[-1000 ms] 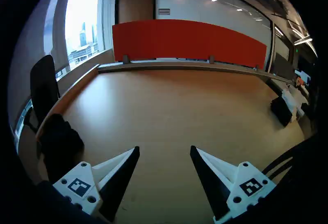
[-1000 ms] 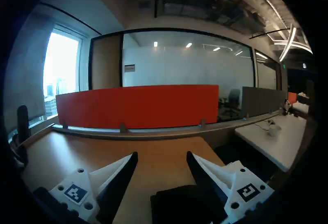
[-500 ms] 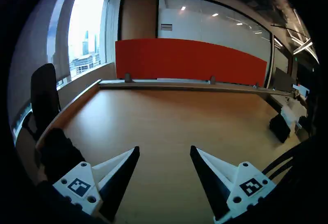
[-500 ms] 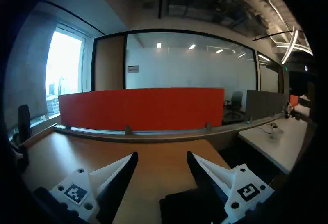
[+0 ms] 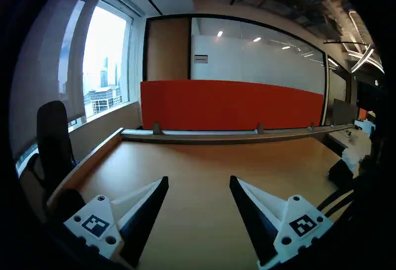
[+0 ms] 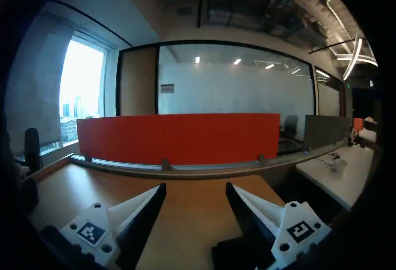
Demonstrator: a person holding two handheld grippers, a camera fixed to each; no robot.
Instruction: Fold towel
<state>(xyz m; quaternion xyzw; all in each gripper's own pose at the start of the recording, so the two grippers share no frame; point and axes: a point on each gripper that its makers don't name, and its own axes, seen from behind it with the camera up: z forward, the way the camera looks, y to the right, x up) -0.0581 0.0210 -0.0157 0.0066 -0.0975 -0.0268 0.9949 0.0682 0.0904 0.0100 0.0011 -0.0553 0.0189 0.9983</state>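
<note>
Left gripper point(image 5: 198, 178) fingers spread, empty, over wooden bench point(image 5: 208, 158). Right gripper point(image 6: 196, 185) same. Dark cloth point(image 6: 237, 252), likely towel, lies low by right gripper. Tip down, pinch corners.

Smooth wood-look desk top point(image 5: 198, 171), matt red divider panel point(image 5: 227, 104), glossy glass wall point(image 5: 257, 57)

We make out the towel point(image 6: 228, 257) as a dark, almost black patch lying flat on the worktop point(image 6: 193, 205), at the worktop's near right corner, low in the right gripper view. Its far edge looks straight; folds and weave are too dark to tell. In the left gripper view a dark lump point(image 5: 340, 172) sits at the worktop's right edge; whether it is the towel we cannot tell.
</note>
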